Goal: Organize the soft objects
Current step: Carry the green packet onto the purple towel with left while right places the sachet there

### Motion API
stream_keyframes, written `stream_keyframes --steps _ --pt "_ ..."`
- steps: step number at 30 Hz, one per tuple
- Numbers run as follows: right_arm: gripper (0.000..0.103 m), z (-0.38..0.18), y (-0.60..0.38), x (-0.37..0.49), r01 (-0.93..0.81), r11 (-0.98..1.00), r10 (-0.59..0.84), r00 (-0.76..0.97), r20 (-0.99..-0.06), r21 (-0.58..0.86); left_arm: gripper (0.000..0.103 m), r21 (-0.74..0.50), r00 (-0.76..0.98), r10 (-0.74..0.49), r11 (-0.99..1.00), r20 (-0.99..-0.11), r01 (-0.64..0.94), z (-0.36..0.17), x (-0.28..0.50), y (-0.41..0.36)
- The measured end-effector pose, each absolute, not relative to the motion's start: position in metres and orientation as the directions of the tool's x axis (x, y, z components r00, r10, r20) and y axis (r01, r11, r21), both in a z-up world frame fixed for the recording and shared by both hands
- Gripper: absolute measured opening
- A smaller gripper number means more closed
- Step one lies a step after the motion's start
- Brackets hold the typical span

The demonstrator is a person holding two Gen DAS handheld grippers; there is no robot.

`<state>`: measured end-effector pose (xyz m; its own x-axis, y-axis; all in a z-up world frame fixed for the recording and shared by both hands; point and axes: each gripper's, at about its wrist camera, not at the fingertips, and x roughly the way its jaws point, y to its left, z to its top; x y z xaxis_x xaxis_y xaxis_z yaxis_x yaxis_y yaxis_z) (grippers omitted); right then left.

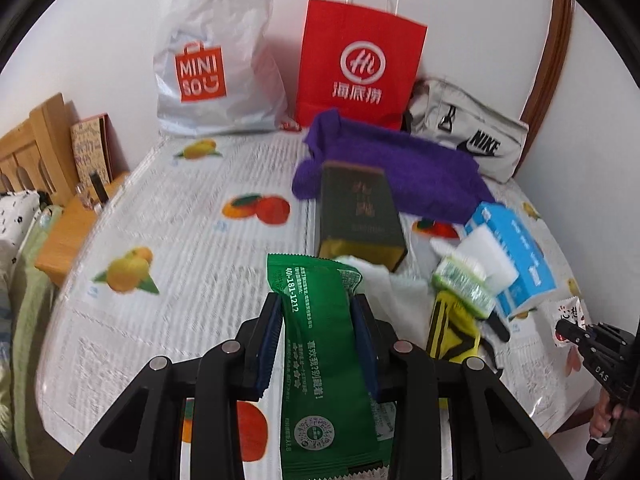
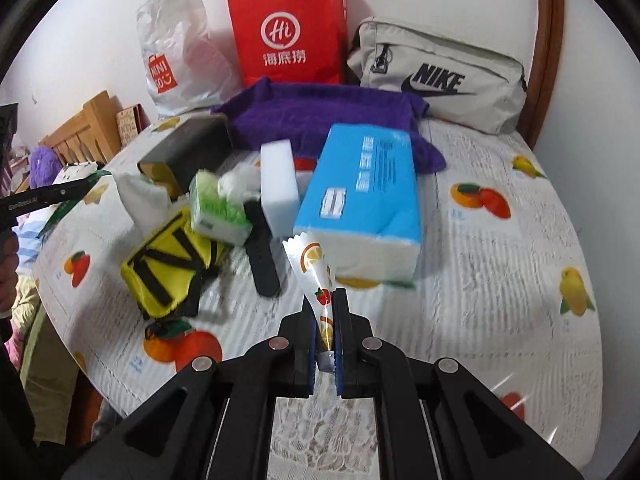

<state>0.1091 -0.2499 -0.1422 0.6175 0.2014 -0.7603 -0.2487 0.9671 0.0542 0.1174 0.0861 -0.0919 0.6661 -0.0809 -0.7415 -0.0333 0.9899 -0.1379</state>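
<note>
My left gripper (image 1: 318,308) is shut on a green snack packet (image 1: 320,360) and holds it above the fruit-print tablecloth (image 1: 180,240). My right gripper (image 2: 323,304) is shut on a white fruit-print sachet (image 2: 316,276), in front of the blue tissue pack (image 2: 360,196). A purple towel (image 2: 320,120) lies behind the pile. In the pile are a white sponge (image 2: 279,184), a green tissue packet (image 2: 218,208), a yellow-black cloth pouch (image 2: 168,268) and a dark box (image 2: 188,150). The right gripper also shows at the right edge of the left wrist view (image 1: 568,330).
A red paper bag (image 1: 360,64), a white Miniso plastic bag (image 1: 212,60) and a grey Nike pouch (image 2: 436,76) stand at the back against the wall. A black strap (image 2: 262,256) lies by the pile. A wooden bed frame (image 1: 36,148) is left of the table.
</note>
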Motion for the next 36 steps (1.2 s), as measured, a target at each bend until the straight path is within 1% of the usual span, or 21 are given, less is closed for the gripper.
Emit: stream_keyframes --steps 3,11,20,29,36 --pt "0.007 -0.133 -0.248 0.12 -0.257 0.965 0.213 0.624 -0.752 0.06 0.033 -0.153 0.677 -0.106 0.988 -0.728 -0.01 -0.08 0.124 0.085" --pt "0.007 -0.109 -0.248 0.159 -0.257 0.964 0.221 0.639 -0.737 0.067 0.033 -0.166 0.675 -0.144 0.986 -0.724 0.032 -0.068 0.159 0.074" --pt "0.007 -0.089 -0.25 0.225 -0.222 0.972 0.203 0.655 -0.728 0.072 0.033 -0.186 0.661 -0.177 0.981 -0.729 0.058 -0.063 0.226 0.069" --pt "0.007 -0.089 -0.246 0.302 -0.232 0.968 0.223 0.629 -0.744 0.094 0.033 -0.205 0.644 -0.191 0.977 -0.741 0.054 -0.065 0.294 0.069" --pt "0.007 -0.113 -0.24 0.359 -0.226 0.97 0.205 0.574 -0.793 0.086 0.033 -0.214 0.606 -0.212 0.974 -0.766 0.069 -0.078 0.348 0.064"
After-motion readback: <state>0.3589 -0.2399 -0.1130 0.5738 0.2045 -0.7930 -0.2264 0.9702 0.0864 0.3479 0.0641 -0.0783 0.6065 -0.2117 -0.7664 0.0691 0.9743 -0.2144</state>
